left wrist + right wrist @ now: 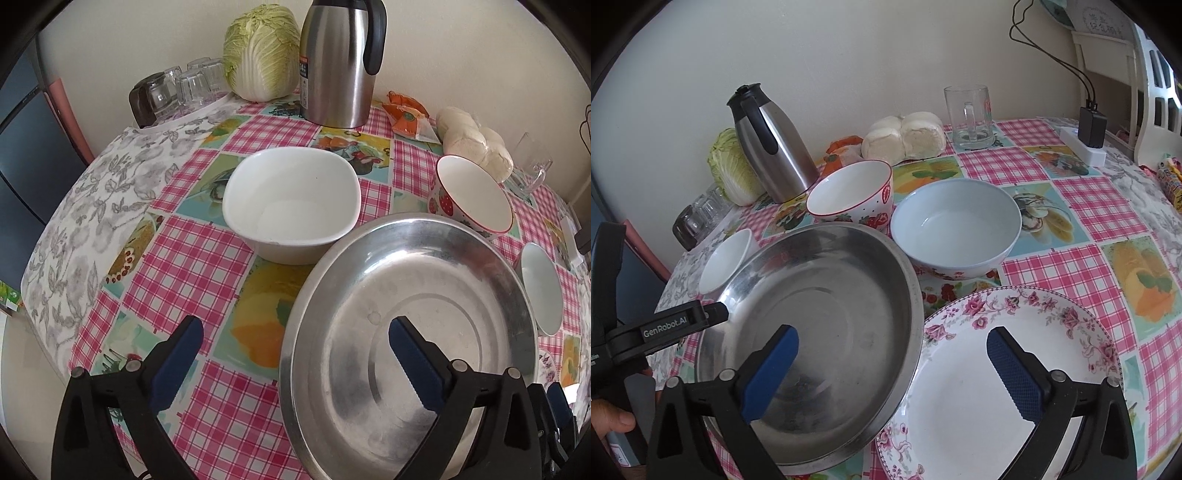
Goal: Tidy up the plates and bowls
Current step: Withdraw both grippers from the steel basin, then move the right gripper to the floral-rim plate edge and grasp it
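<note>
A: What does the left wrist view show that the right misses?
B: A white squarish bowl [291, 203] in full, smooth and glossy, far of the steel basin [406, 332] on the checked oilcloth worktop [207, 266]. The left claw [295, 365] is released, blue ribbed pads wide apart, one over the worktop and one over the basin, gripping nothing.

A: And the right wrist view?
B: A shallow porcelain plate [997, 387] with a pink floral rim, near right, its left edge tucked under the basin's rim. The right claw [892, 369] is also released, one pad above the basin, the other above the plate. A round pale-blue bowl [956, 225] sits far of the plate, beside a deep strawberry-patterned bowl [849, 192]. A clear glass mug [969, 116] stands far back.

A: Anything shared?
B: A brushed-steel jug [340, 62] with a black handle, a leafy cabbage [262, 51], and pale round buns [905, 136]
</note>
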Demonstrator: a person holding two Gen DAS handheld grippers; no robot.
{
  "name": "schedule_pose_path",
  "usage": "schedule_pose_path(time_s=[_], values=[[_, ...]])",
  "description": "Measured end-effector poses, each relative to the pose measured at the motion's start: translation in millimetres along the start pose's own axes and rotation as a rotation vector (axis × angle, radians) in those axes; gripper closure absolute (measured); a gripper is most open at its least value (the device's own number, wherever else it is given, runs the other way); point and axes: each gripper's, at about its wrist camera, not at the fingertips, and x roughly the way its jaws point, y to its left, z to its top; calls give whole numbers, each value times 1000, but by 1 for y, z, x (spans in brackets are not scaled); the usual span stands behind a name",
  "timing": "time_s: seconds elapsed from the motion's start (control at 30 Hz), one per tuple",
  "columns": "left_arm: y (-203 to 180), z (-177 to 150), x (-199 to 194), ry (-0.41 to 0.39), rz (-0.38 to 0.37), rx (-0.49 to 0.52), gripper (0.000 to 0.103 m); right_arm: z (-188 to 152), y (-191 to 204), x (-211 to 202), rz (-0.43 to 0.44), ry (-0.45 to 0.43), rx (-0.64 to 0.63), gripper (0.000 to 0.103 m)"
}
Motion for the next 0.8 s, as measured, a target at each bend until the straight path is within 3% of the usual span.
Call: schedule_pose_path(time_s=[0.33, 0.53, 0.8], values=[[-2, 2, -21, -100, -56, -12, 2, 2, -9, -12, -20, -73, 11, 0], [-21, -1, -52, -270, -117, 41, 2, 6, -23, -29, -6, -132, 54, 0], [-49, -8, -88, -326, -347, 51, 2, 8, -58, -58, 19, -181, 136, 0]])
